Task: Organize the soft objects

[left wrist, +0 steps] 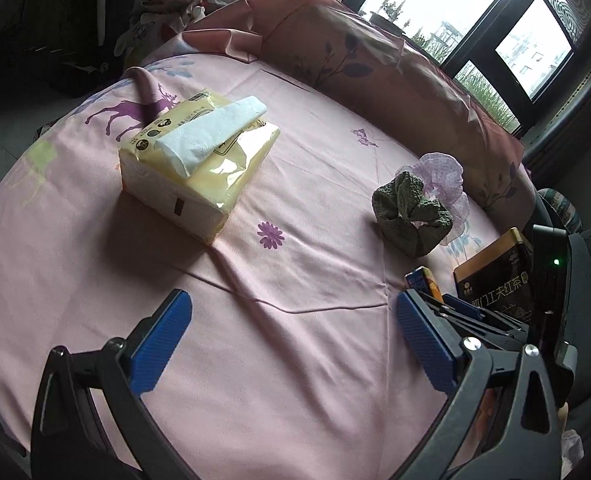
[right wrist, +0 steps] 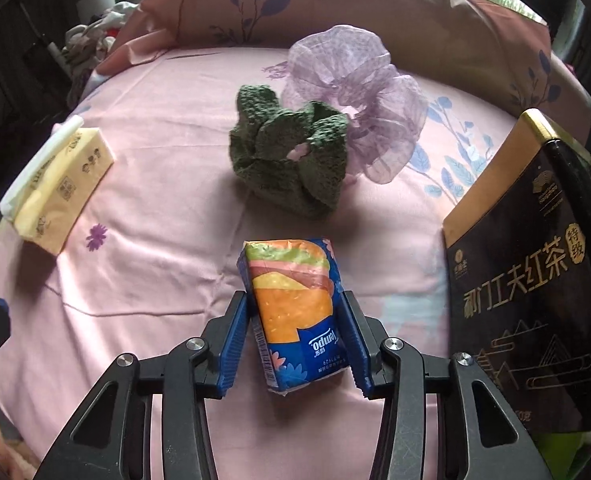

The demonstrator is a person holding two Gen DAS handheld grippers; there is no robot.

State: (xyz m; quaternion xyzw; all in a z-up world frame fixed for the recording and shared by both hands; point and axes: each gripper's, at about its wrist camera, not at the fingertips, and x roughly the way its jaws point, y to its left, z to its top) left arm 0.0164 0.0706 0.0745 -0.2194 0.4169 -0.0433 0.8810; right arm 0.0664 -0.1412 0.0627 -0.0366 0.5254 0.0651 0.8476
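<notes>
Right wrist view: the right gripper (right wrist: 295,340) is closed on the small tissue pack (right wrist: 295,316), both fingers (right wrist: 231,344) pressed to its sides, on the bed (right wrist: 155,128) near its front edge. A tea box (right wrist: 527,296) is propped at the right edge. Green scrunchie (right wrist: 287,156) and purple scrunchie (right wrist: 355,100) are touching mid-bed. The large tissue pack (left wrist: 199,164), one sheet protruding, is placed toward the left edge. The left gripper (left wrist: 291,344) is held open over bare sheet.
</notes>
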